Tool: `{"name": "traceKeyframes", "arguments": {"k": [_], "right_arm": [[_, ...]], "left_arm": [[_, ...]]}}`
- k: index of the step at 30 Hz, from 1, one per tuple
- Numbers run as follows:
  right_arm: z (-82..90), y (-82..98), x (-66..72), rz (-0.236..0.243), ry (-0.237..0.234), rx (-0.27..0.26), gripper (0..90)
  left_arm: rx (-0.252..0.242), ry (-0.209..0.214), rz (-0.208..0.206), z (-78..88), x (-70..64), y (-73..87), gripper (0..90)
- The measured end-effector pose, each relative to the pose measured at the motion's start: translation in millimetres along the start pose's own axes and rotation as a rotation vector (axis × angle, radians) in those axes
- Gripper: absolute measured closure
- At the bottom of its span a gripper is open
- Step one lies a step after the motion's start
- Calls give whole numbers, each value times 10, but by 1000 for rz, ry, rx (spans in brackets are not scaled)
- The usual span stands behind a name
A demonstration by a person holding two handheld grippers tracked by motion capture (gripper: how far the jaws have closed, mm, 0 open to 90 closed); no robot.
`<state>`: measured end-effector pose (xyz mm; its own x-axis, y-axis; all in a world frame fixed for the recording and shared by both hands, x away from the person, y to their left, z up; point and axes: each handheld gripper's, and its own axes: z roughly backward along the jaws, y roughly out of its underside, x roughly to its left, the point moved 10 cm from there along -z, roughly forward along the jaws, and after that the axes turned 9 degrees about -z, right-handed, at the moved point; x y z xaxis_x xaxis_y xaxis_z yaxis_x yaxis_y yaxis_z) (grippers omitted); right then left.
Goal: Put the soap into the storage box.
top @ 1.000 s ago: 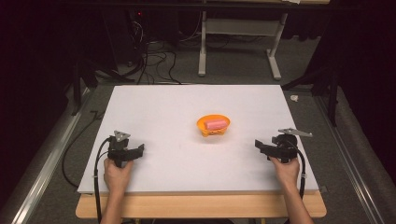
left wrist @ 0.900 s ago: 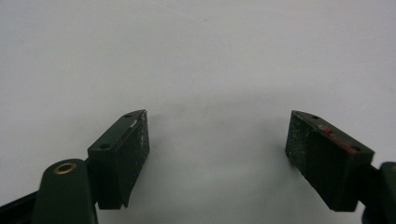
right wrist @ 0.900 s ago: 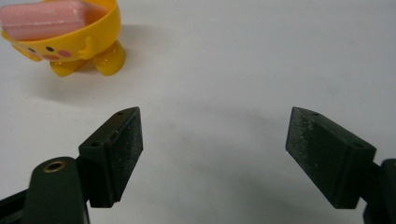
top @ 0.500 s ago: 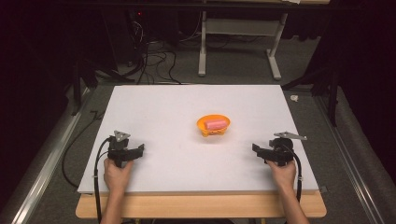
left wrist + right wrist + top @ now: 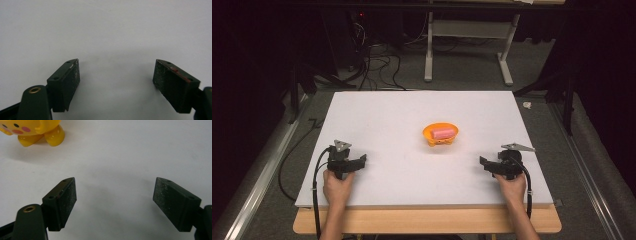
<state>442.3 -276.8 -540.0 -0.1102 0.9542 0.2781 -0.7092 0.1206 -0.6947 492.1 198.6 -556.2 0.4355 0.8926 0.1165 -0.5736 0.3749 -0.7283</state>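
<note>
Seen from above, two forearms come in from the bottom edge onto a bench with a pale wooden front edge and a white board [image 5: 412, 120] on top. The left hand [image 5: 337, 187] grips black left tongs [image 5: 357, 162] near the board's front left. The right hand [image 5: 512, 187] grips black right tongs [image 5: 484, 164] near the front right. Both point inward, towards each other.

The left gripper view shows the left tongs [image 5: 116, 75] with jaws standing wide apart, nothing between them, bare white board beneath.

The right gripper view shows the right tongs [image 5: 113, 193] likewise open and empty. At its top left corner stands a glossy yellow plastic bowl [image 5: 37, 132] on stubby feet with a painted face (pink cheeks, black dots), a detail the high view is too small to give.

Farther out, the high view places that bowl [image 5: 432, 134] near the board's middle, well apart from both tongs, with a pink cylindrical piece [image 5: 443, 133] lying inside it, which the right gripper view leaves out. Beyond the bench, a dark floor with cables [image 5: 377, 65] and a white frame's legs [image 5: 467, 55].
</note>
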Motion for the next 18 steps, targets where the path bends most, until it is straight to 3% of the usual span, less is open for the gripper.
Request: {"name": "traceKeyframes", "arguments": {"k": [8, 18], "right_arm": [[-33, 39, 5, 0, 1, 12, 196], [-64, 68, 6, 45, 37, 11, 193]], "left_arm": [[0, 0, -1, 0, 0, 0, 219], [-3, -3, -1, -2, 1, -2, 219]]}}
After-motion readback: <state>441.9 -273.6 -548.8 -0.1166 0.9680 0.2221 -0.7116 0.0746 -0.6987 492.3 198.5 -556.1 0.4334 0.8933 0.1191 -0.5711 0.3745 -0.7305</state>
